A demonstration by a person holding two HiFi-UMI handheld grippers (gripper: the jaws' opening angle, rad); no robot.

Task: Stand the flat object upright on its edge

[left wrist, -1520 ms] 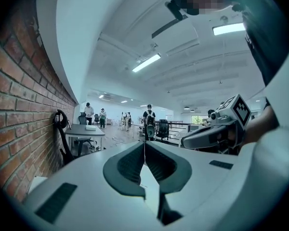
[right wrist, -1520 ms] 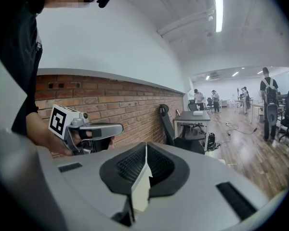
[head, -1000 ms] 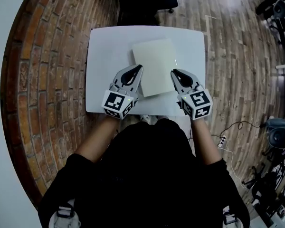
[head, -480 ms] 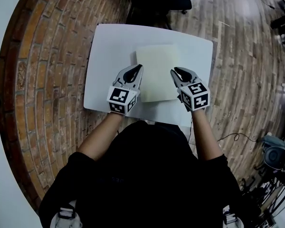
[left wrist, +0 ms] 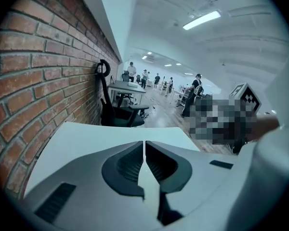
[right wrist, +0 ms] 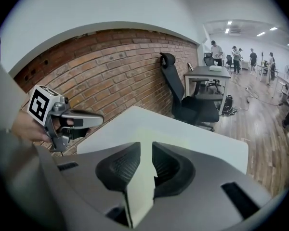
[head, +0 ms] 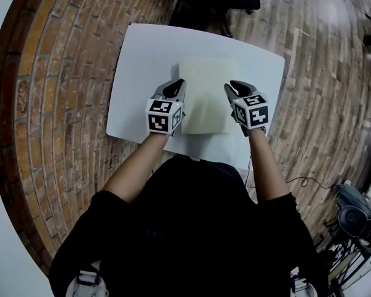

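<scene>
A cream board (head: pixel 205 82) is on a white table (head: pixel 139 73), right between the two claws. The left claw (head: pixel 178 85) is just beside the board's left edge. The right claw (head: pixel 233 88) is just beside its right edge. I cannot tell if the board is flat on the table or tipped up. The left claw's jaws are pressed together at the tips. The right claw's jaws are a little way apart and they are opening. A cream strip of the board shows in the gap between them, but I cannot tell if the pads touch it. A person in a black top holds one claw in each hand, with bare arms (head: pixel 133 178). A brick wall (head: pixel 55 91) is on the left of the table. A wood floor (head: pixel 321 67) is on the right. A black office chair (right wrist: pixel 192 105) stands past the far end of the table.
</scene>
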